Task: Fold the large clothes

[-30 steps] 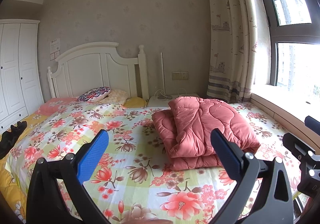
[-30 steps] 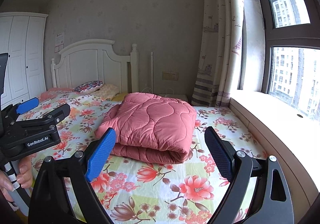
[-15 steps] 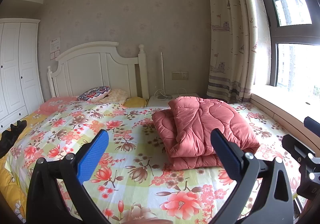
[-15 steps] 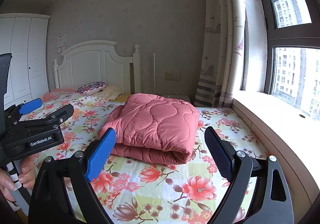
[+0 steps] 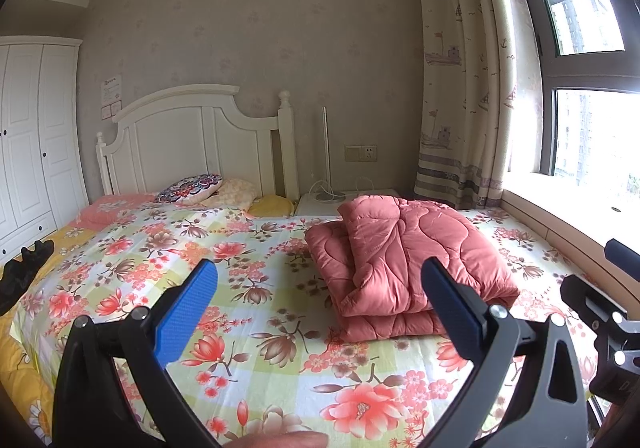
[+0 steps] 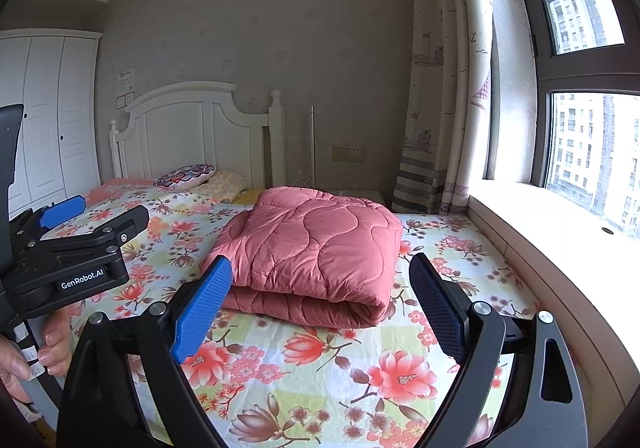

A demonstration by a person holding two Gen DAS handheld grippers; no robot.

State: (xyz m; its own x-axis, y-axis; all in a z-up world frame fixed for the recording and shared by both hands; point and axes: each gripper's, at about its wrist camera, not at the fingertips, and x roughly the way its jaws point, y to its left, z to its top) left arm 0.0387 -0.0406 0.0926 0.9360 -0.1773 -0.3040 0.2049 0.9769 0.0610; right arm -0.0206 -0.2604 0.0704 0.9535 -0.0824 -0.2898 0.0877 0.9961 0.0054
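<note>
- Hardly anything has shifted since a second ago: both views sit a touch differently, and the pink quilt [image 6: 308,252] lies in the same spot on the bed [image 6: 320,376].
- Left gripper [image 5: 316,308] hangs over the near edge of the bed with its fingers spread wide and nothing between them.
- Right gripper [image 6: 320,308] is likewise spread apart and empty, poised just short of the quilt's rolled front edge.
- Quilt placement: toward the window-side edge of the bed, about midway between headboard [image 5: 192,144] and foot, touching neither gripper.
- Progress, as I judge it: the folding looks essentially finished (the quilt is a compact stack of several layers, with one lower layer poking out on the headboard side).
- What may be left is only squaring that stray layer, or nothing at all.
</note>
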